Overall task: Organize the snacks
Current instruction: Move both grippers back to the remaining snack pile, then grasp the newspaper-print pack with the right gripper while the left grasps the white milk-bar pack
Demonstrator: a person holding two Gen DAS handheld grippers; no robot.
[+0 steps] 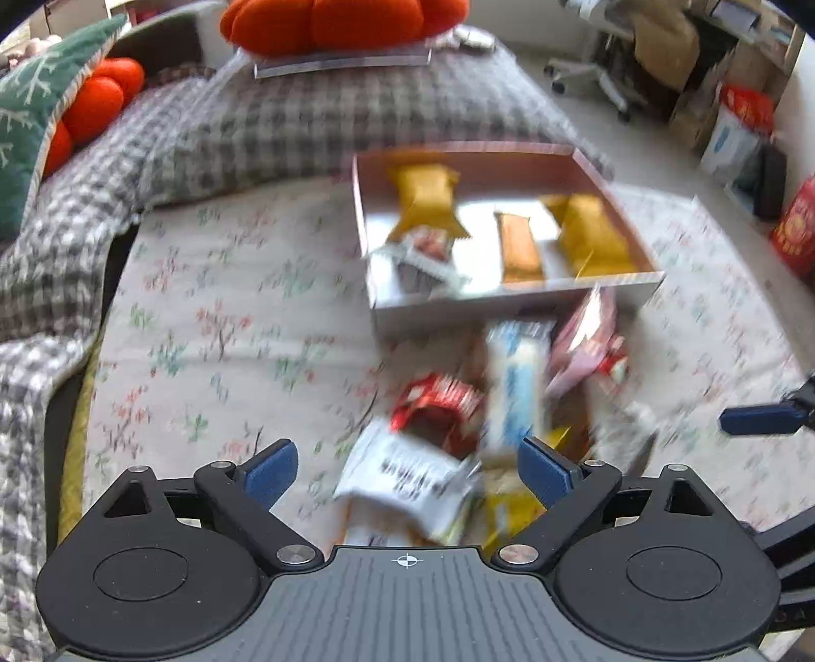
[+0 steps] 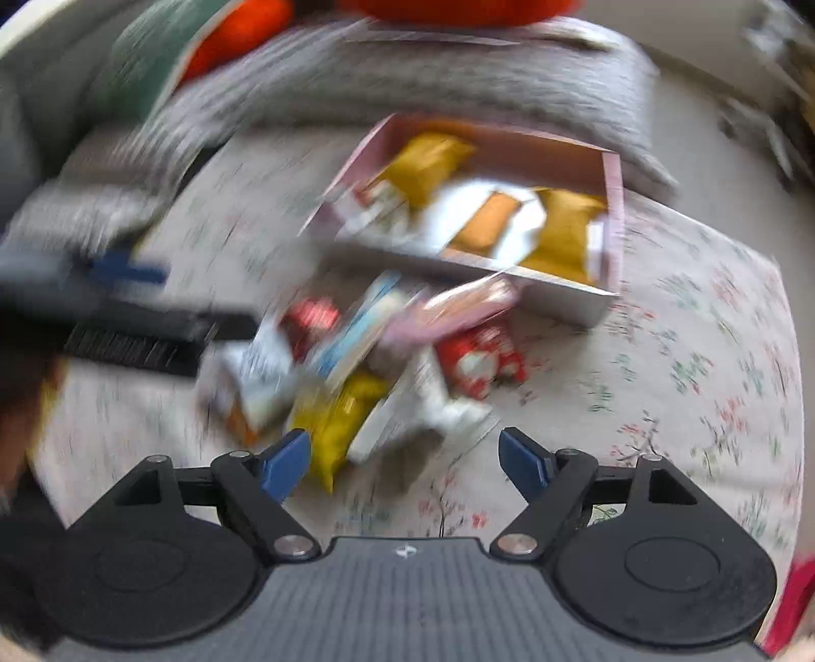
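A pink box point(image 1: 509, 300) point(image 2: 614, 203) lies on a floral sheet with yellow packets point(image 1: 425, 196) point(image 2: 428, 160), an orange bar point(image 1: 517, 249) and a red-and-white packet point(image 1: 425, 254) inside. In front of it is a loose pile: a blue-white packet point(image 1: 514, 387), a red packet point(image 1: 438, 402) point(image 2: 479, 356), a white packet point(image 1: 402, 478) and a yellow packet point(image 2: 336, 417). My left gripper point(image 1: 407, 468) hangs open above the pile's near end, nothing between its pads. My right gripper point(image 2: 405, 458) is open too, above the pile's near edge. Both views are blurred.
A grey checked blanket point(image 1: 229, 132) lies behind the box, with orange cushions point(image 1: 336, 20) and a green pillow point(image 1: 30, 112). An office chair point(image 1: 601, 66) and boxes stand on the floor at the right. The other gripper's blue finger point(image 1: 759, 420) shows at the right edge.
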